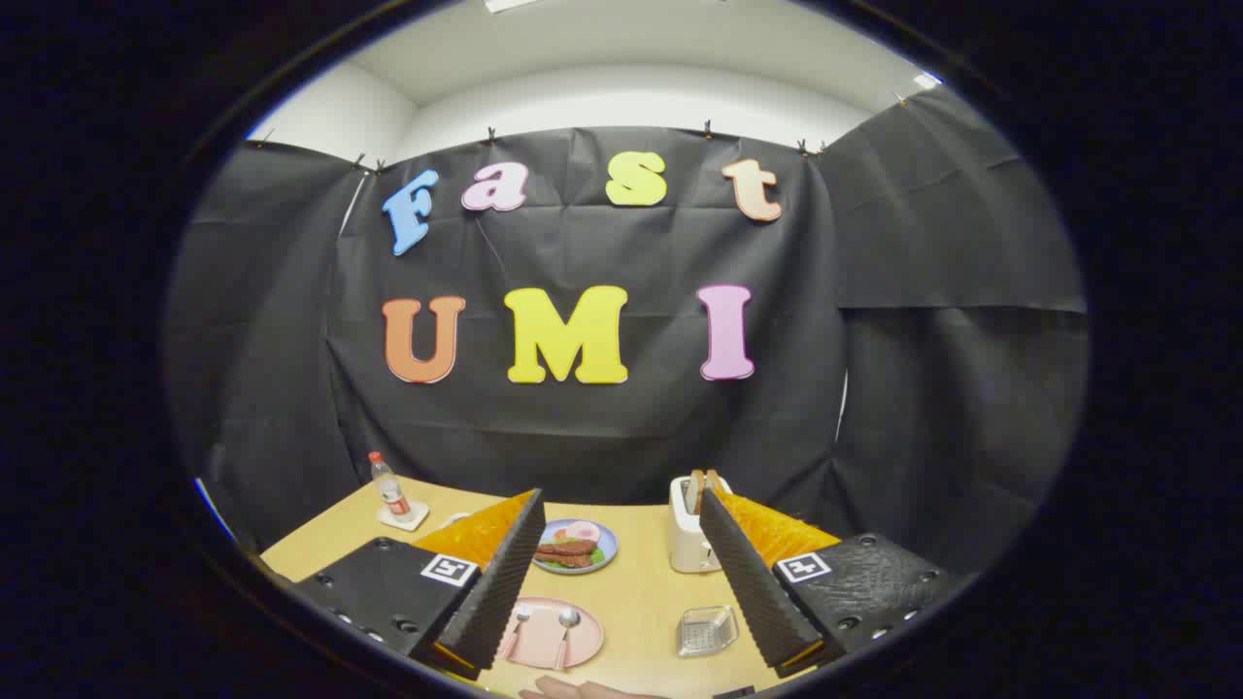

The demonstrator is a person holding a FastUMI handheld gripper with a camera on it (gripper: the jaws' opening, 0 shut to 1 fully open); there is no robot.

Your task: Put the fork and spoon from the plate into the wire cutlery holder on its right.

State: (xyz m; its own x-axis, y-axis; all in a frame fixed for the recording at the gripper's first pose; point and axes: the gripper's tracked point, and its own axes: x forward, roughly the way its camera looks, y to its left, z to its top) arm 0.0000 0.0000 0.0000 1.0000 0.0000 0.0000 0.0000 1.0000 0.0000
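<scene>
Gripper [621, 573] fingers spread apart above the desk [641, 602]; fork [516, 629] and spoon [566, 631] lie on the plate [587, 636], wire cutlery holder [707, 630] beside it.

— Where does the round pink plate [540, 641] sit from the claw [621, 500]?

— On the pale wooden table [636, 582], low between the spread fingers, close against the left one. The metal fork [515, 629] lies on its left part, the metal spoon [566, 631] just right of it.

— And the shallow wire cutlery holder [707, 631]?

— Right of that plate, apart from it, just inside the right finger.

— Farther off?

— The round blue plate of food [575, 546] lies beyond the pink one, by the left fingertip. The white toaster [688, 544] stands at the right fingertip, partly behind it. The clear plastic bottle [390, 485] stands beyond and left of the left finger.

— Anything gripped?

— Nothing; the fingers stand wide apart.
</scene>
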